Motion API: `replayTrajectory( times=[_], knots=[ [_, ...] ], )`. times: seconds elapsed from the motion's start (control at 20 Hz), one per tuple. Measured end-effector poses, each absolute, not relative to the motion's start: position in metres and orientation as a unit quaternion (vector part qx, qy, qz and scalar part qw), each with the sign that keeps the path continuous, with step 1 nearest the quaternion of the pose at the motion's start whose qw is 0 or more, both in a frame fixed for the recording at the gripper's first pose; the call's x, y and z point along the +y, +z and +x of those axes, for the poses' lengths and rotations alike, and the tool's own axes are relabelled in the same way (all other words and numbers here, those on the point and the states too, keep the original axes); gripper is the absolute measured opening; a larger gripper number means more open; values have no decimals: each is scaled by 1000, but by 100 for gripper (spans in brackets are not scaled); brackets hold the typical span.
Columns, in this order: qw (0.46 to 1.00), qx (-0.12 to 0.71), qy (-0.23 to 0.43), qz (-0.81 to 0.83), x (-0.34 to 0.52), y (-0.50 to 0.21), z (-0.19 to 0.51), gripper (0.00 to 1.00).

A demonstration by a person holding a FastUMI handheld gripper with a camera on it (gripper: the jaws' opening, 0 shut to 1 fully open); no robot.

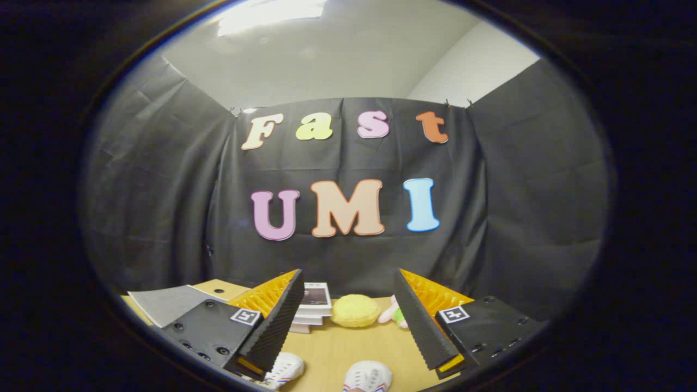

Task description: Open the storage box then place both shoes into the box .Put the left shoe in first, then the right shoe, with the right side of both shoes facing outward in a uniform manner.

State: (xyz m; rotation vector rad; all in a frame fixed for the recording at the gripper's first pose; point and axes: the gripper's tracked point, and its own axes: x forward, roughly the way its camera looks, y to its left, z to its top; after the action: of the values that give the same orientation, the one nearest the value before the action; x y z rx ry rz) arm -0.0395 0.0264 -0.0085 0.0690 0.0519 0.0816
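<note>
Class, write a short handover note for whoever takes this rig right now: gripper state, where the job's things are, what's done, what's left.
Gripper: open, holding nothing, raised over the wooden table.
Two white shoes: one by the left finger, the other between the fingers, both on the table near the gripper.
Beyond the fingers: a stack of books, a yellow plush.
Done: no shoe picked up yet.
Left: open the box, left shoe in, then the right.

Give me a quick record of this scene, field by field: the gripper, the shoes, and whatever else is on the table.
gripper: open, fingers spread, holding nothing
shoes: two white shoes near the fingertips, one by the left finger, one between the fingers
table: light wood
yellow plush: beyond the fingers, on the table
stack of books: beside the yellow plush
small plush toy: partly behind the right finger
grey sheet: beyond the left finger
</note>
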Motion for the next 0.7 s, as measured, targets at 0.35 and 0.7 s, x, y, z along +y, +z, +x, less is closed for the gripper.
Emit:
replayTrajectory(
  times=[0.35, 0.7],
  knots=[
    [983, 95, 83, 135, 77, -53, -69, 100],
    [939, 199, 113, 258, 136, -109, -100, 100]
  ],
)
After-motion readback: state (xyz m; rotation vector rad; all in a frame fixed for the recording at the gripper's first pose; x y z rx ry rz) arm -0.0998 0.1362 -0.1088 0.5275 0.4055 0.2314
